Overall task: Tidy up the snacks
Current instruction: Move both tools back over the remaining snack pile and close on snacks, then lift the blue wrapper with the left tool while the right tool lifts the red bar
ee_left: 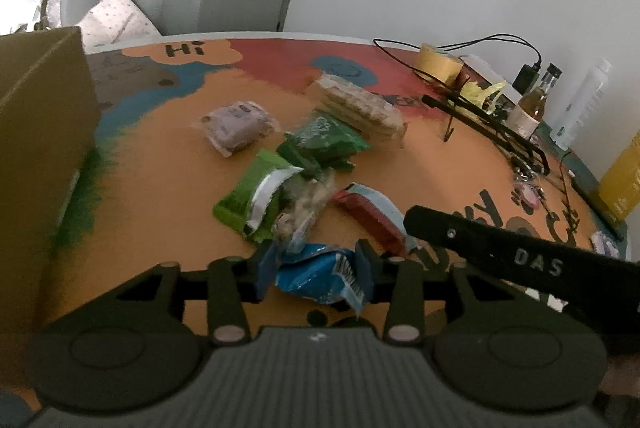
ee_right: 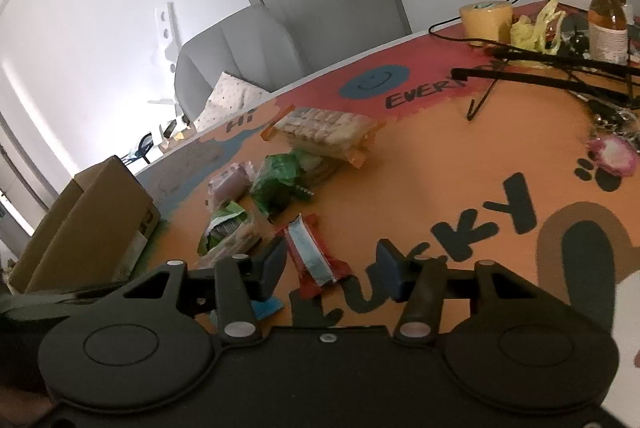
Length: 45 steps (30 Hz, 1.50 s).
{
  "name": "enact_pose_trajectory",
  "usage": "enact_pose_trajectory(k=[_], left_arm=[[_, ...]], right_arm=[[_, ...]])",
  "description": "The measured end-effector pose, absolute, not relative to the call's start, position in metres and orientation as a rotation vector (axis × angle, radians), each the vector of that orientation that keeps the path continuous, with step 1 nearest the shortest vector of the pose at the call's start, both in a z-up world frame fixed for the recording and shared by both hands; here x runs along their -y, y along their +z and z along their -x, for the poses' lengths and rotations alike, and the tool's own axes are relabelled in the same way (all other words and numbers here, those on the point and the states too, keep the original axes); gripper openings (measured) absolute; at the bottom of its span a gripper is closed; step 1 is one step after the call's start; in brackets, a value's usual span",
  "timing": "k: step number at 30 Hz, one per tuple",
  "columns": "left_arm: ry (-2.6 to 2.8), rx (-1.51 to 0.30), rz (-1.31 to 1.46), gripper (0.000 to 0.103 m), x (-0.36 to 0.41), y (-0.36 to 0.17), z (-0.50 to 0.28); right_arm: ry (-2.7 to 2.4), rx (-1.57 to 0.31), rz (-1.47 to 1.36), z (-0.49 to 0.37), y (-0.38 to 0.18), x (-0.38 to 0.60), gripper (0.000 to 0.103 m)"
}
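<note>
Cardboard box (ee_left: 44,132) at tabletop's left edge, inside hidden; approx. seven snacks lie loose mid-tabletop, so sorting looks barely begun. Blue packet (ee_left: 316,274) sits between left gripper (ee_left: 314,270) pads, jaws part-closed, seem to touch its sides. Red-blue bar (ee_right: 310,254) lies between right gripper (ee_right: 334,264) fingers, gaps both sides, nothing held

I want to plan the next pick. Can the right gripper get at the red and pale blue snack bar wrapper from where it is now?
Probably yes. The red and pale blue snack bar wrapper lies flat just ahead of the right gripper, roughly between its open jaws, with nothing lying on it.
</note>
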<state>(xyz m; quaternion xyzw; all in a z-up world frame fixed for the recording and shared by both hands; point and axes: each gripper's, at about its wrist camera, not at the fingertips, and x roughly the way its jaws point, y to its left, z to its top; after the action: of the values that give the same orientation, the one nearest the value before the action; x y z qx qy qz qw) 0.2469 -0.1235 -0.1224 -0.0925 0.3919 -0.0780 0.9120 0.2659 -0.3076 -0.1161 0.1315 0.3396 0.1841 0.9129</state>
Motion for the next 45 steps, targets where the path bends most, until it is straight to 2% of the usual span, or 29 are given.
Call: enact_pose_trajectory(k=[3, 5, 9, 12, 14, 16, 24, 31, 33, 36, 38, 40, 45], left_arm=[[-0.148, -0.809, 0.179, 0.047, 0.121, -0.123, -0.243], [-0.135, -0.812, 0.179, 0.056, 0.118, -0.124, -0.242], [-0.134, -0.798, 0.181, 0.057, 0.113, -0.125, -0.239], [-0.154, -0.799, 0.191, 0.052, 0.112, -0.127, -0.24], [-0.169, -0.804, 0.192, 0.044, 0.114, -0.127, -0.24], [-0.183, -0.811, 0.204, 0.04, 0.114, -0.128, -0.24], [-0.17, -0.813, 0.213, 0.034, 0.109, -0.125, -0.231], [-0.157, -0.82, 0.205, 0.034, 0.1, -0.122, -0.222], [-0.155, -0.821, 0.204, 0.036, 0.098, -0.121, -0.221], [-0.149, -0.81, 0.197, 0.044, 0.098, -0.12, -0.222], [-0.145, -0.808, 0.199, 0.061, 0.099, -0.122, -0.224], [-0.138, -0.8, 0.196, 0.066, 0.101, -0.123, -0.225], [-0.144, -0.809, 0.185, 0.067, 0.105, -0.129, -0.228]], right_arm=[[0.384, -0.71, -0.263, -0.269, -0.119, 0.301, 0.052], [0.387, -0.714, -0.261, -0.27, -0.121, 0.298, 0.051], [0.385, -0.709, -0.235, -0.272, -0.122, 0.291, 0.049], [0.379, -0.706, -0.199, -0.272, -0.123, 0.285, 0.041], [0.373, -0.71, -0.173, -0.272, -0.122, 0.283, 0.03], [0.382, -0.715, -0.173, -0.27, -0.122, 0.283, 0.028], [0.384, -0.725, -0.172, -0.256, -0.121, 0.287, 0.026], [0.375, -0.759, -0.18, -0.244, -0.118, 0.291, 0.026], [0.365, -0.764, -0.178, -0.241, -0.117, 0.292, 0.026], [0.356, -0.757, -0.174, -0.241, -0.117, 0.292, 0.034], [0.347, -0.742, -0.156, -0.241, -0.116, 0.29, 0.035], [0.35, -0.737, -0.142, -0.243, -0.117, 0.288, 0.035], [0.355, -0.727, -0.098, -0.243, -0.118, 0.282, 0.035]])
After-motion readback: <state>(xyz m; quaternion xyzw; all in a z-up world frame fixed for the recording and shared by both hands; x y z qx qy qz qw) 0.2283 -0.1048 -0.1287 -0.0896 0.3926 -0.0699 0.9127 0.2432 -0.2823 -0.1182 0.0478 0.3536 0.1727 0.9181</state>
